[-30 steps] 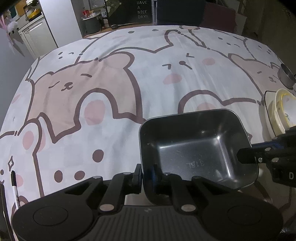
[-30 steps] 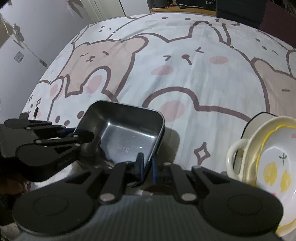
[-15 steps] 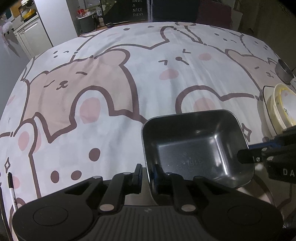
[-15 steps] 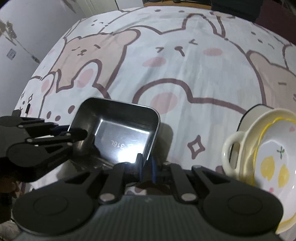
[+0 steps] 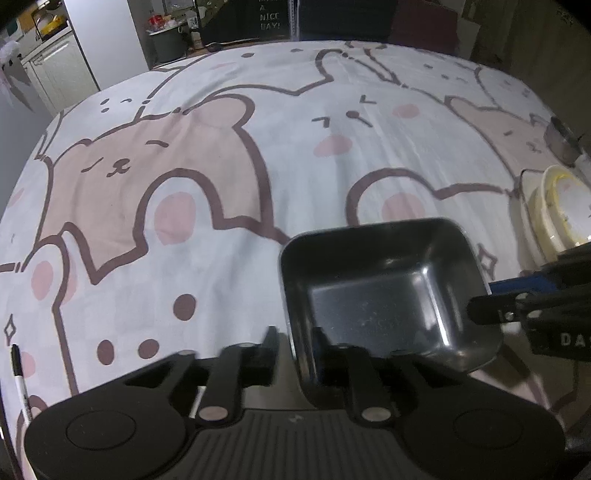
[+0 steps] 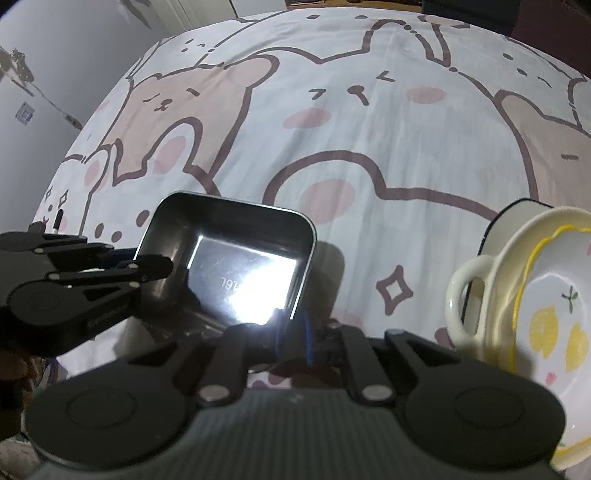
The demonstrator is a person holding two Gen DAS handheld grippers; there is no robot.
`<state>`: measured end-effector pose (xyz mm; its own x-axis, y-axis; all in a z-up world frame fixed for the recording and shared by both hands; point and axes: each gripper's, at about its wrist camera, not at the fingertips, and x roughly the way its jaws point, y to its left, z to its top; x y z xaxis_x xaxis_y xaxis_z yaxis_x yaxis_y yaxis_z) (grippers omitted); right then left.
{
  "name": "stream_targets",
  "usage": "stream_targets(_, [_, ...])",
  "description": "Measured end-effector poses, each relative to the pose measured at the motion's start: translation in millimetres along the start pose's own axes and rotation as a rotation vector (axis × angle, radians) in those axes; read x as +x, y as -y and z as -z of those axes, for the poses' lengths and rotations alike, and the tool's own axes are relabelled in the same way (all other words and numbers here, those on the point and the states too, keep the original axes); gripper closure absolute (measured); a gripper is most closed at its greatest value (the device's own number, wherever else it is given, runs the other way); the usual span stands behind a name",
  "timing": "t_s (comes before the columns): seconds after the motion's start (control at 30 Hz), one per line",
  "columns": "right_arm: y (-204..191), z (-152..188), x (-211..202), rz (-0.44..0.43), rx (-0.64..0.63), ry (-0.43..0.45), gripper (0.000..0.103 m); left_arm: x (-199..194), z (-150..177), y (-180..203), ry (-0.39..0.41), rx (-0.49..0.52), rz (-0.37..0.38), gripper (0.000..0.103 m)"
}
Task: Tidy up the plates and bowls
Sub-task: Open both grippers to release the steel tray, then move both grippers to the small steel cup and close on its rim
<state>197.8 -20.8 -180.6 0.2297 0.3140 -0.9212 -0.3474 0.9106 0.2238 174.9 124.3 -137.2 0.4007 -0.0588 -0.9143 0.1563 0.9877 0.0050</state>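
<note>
A cloth (image 5: 280,155) printed with cartoon bears and rabbits — white ground, tan and pink patches, dark brown outlines — covers the whole surface. A black-capped marker (image 5: 19,373) lies on it near the left edge, also visible in the right wrist view (image 6: 57,221). Beyond the far edge stand a white cabinet (image 5: 55,70), a green pot (image 5: 168,42) and a dark sign (image 5: 271,16) with pale letters — only "NICE DAY!" reads clearly.
</note>
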Motion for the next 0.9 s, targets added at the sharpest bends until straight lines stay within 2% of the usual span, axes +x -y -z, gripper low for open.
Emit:
stream_targets(0.07, [0,0,-1,0.006,-0.009,0.007,0.077,-7,-2,1,0.017,-0.003,0.017,0.054])
stream_targets(0.13, [1,-2,-7,-0.005,-0.017,0.024,0.058,-15,-7,2,0.038,-0.001,0.03,0.045])
stream_targets(0.17, [1,-3,-13,-0.015,-0.024,0.042,0.055,-20,-10,3,0.054,-0.005,0.037,0.037])
stream_targets(0.2, [2,-4,-20,-0.02,-0.03,0.065,0.049,-26,-13,4,0.07,-0.009,0.04,0.029])
stream_targets(0.33, [10,-11,-58,-0.042,-0.059,0.181,0.029,-50,-33,10,0.156,-0.037,0.032,0.012])
stream_targets(0.4, [20,-15,-78,-0.033,-0.062,0.245,0.022,-59,-46,16,0.202,-0.063,0.037,0.002])
stream_targets(0.63, [100,-25,-129,0.053,0.007,0.418,0.0,-68,-98,62,0.309,-0.079,0.061,0.0])
stream_targets(0.8, [173,-21,-152,0.161,0.068,0.491,0.0,-60,-128,117,0.35,-0.056,0.1,0.0])
stream_targets(0.9, [220,-19,-161,0.21,0.121,0.514,0.0,-49,-142,154,0.371,-0.075,0.145,0.0])
